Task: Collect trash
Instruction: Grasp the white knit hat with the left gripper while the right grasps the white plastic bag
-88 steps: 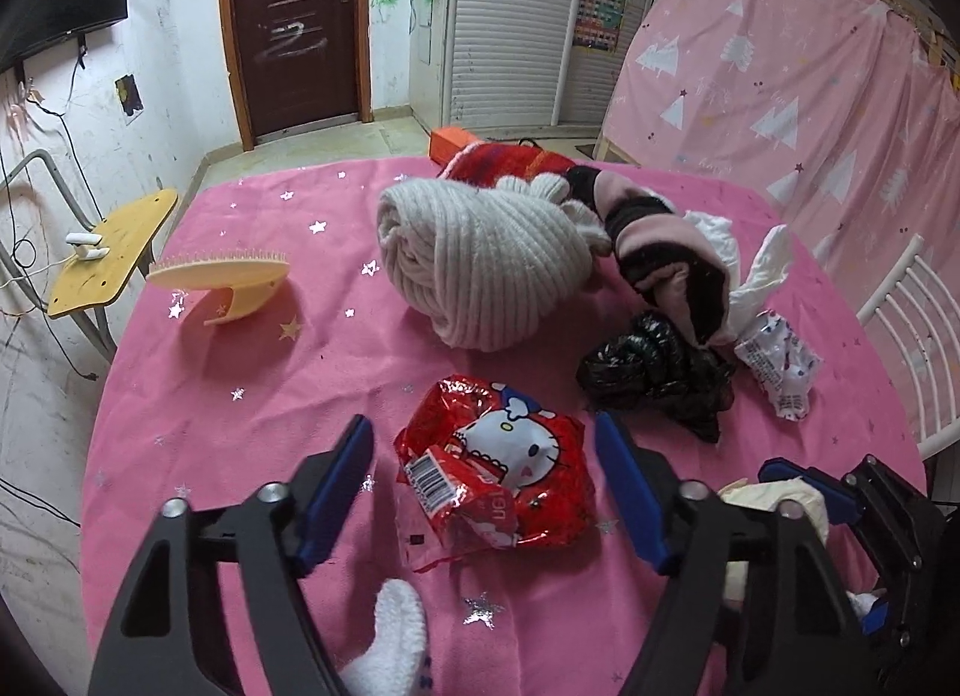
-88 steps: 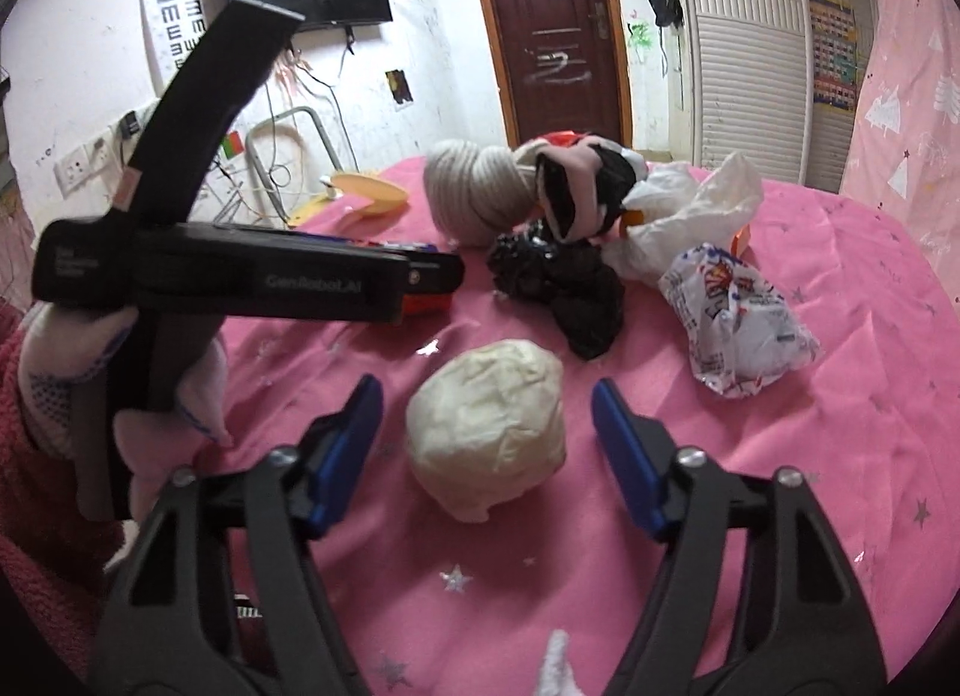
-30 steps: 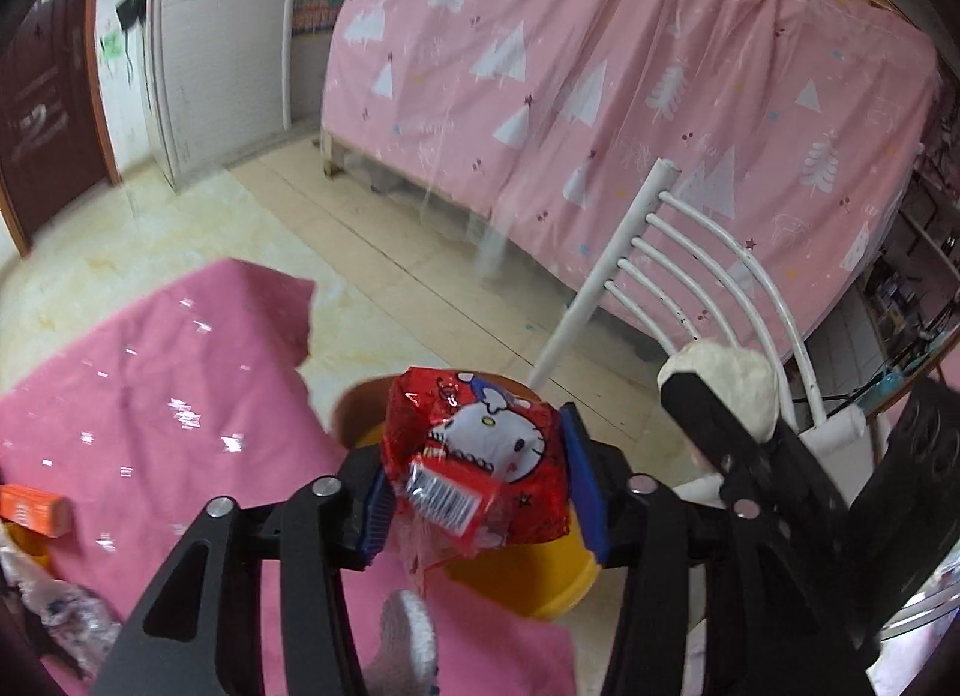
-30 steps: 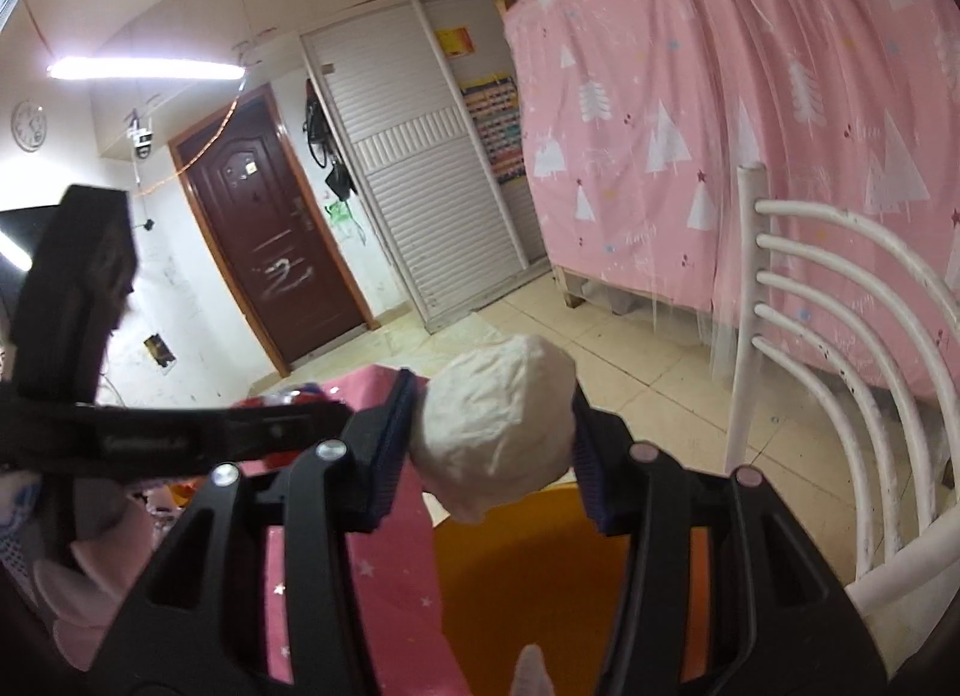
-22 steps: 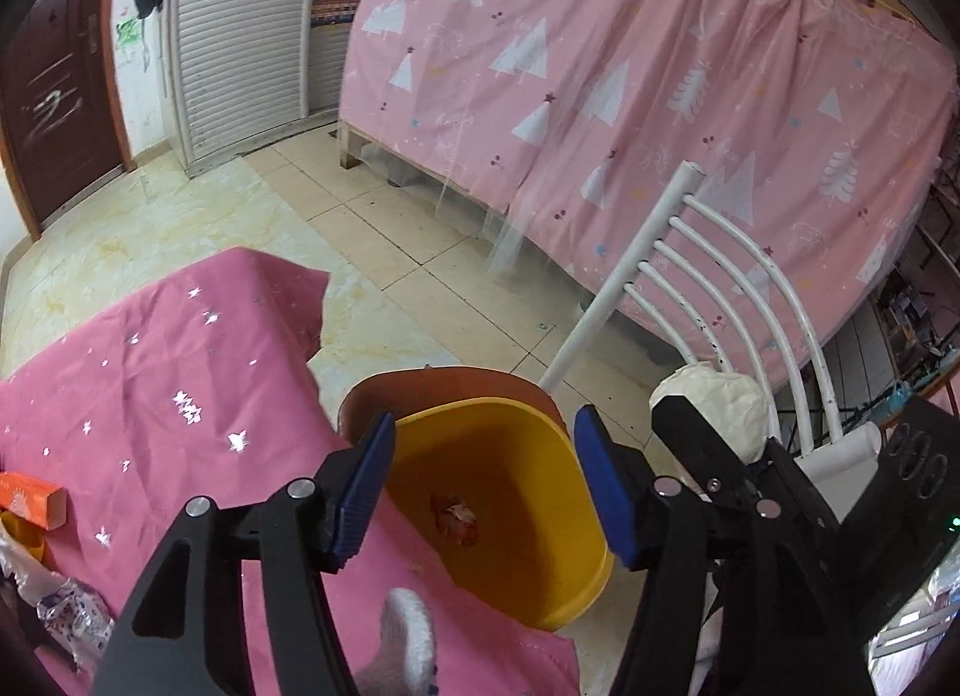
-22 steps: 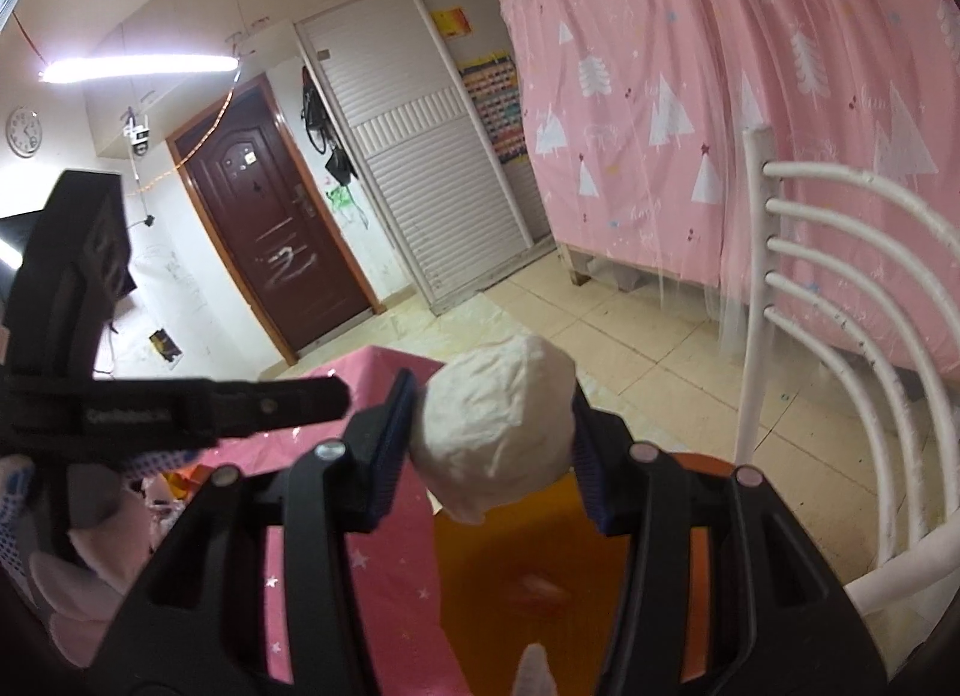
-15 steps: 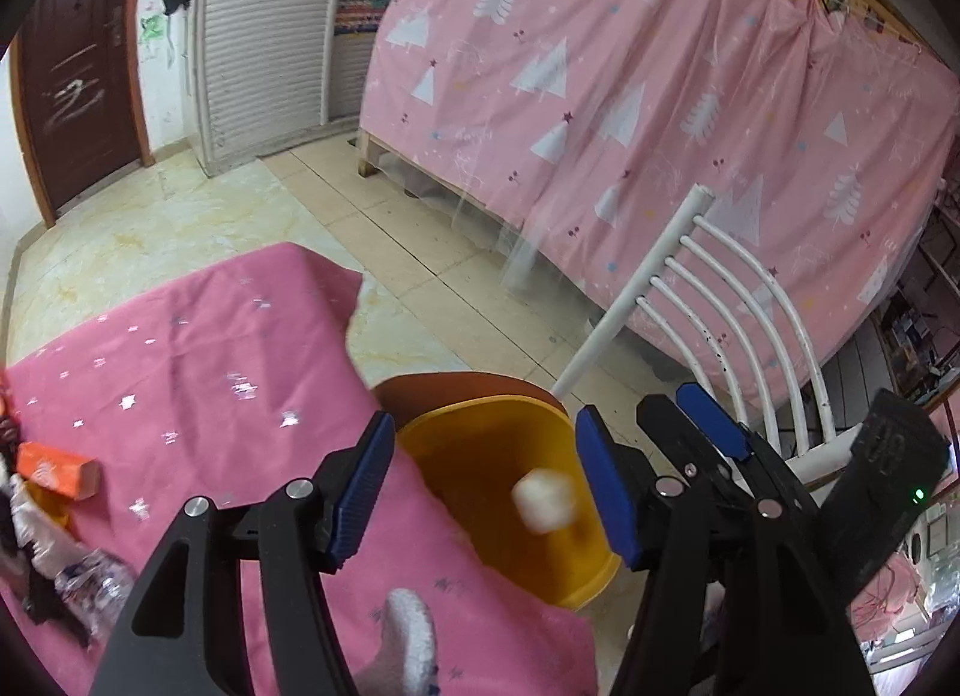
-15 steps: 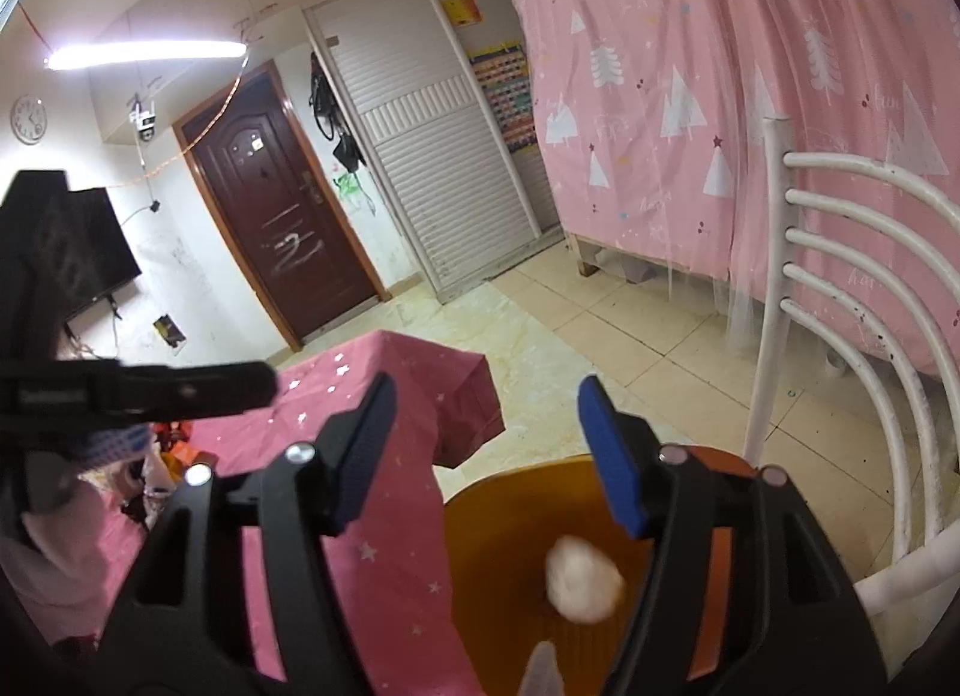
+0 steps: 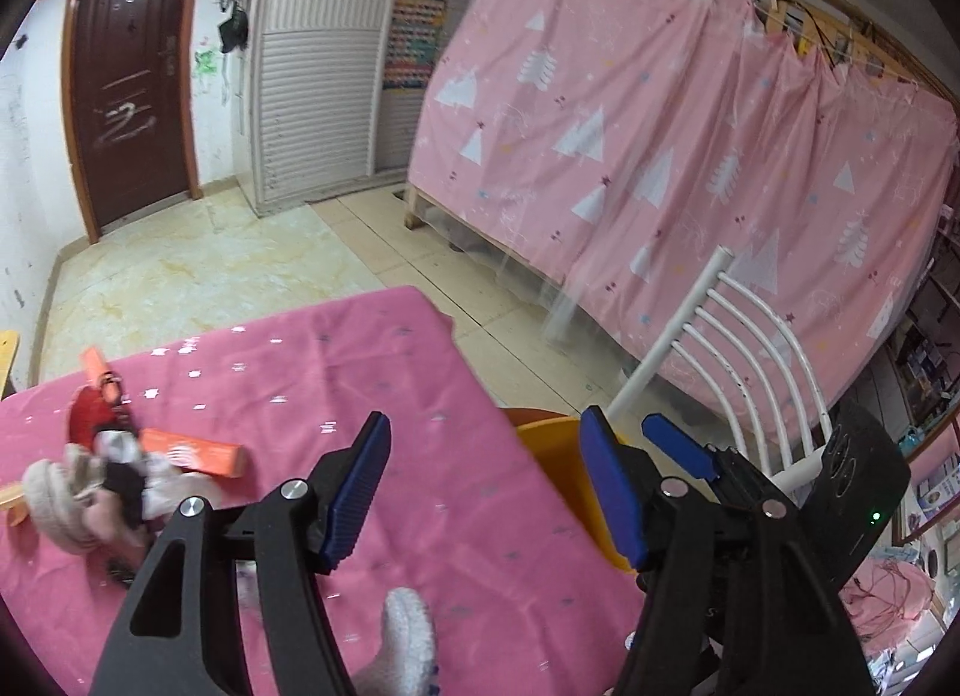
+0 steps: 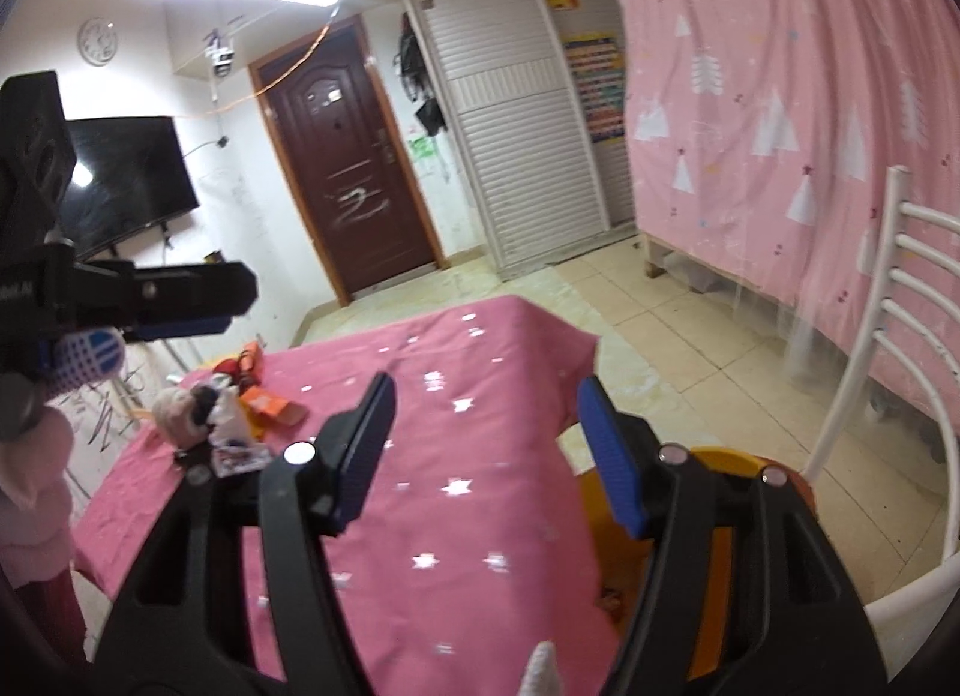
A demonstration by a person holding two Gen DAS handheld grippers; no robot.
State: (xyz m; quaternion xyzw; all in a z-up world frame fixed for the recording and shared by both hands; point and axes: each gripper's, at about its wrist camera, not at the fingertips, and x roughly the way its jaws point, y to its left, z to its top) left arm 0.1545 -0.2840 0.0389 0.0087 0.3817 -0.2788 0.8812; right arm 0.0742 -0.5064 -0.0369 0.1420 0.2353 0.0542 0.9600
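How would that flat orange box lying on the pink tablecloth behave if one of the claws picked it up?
The orange box looks like thin cardboard, so probably light and fairly stiff, though a hard squeeze might crush it. It lies flat, so it is unlikely to roll. It sits against the pile of knitted things, so pushing it may drag those along.

A pink star-dotted tablecloth (image 9: 372, 396) beside a yellow bin (image 9: 555, 456).
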